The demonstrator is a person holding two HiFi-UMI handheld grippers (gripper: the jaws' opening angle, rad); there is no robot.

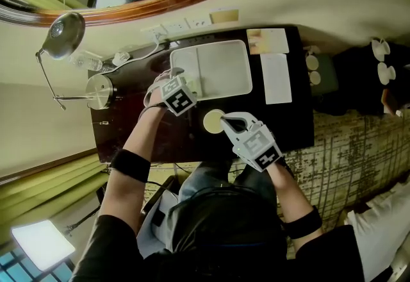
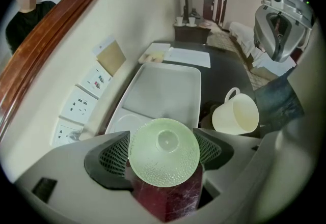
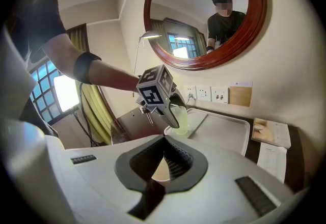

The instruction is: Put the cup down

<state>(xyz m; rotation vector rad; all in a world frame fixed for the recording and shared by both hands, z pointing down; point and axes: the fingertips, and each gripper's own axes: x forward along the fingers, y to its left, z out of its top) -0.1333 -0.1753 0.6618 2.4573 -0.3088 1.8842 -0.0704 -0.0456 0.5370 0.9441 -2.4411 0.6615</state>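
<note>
A pale green dimpled glass cup [image 2: 164,151] sits between the jaws of my left gripper [image 2: 164,147], which is shut on it, with the cup's base facing the camera. In the right gripper view the same green cup [image 3: 180,118] hangs just over the near left corner of the white tray [image 3: 224,134], under the left gripper [image 3: 170,111]. A cream mug [image 2: 236,114] stands on the dark desk [image 2: 224,73] beside the tray [image 2: 163,88]. My right gripper [image 1: 225,122] is shut and empty, its tip by the mug [image 1: 212,122]. The mug's rim shows past the closed jaws.
A desk lamp [image 1: 64,36] and its round base [image 1: 100,91] stand left of the tray. Wall sockets [image 2: 84,98] run behind it. Papers [image 1: 277,79] and a card [image 1: 267,40] lie at the desk's right end. More cups [image 1: 381,50] sit on a side table.
</note>
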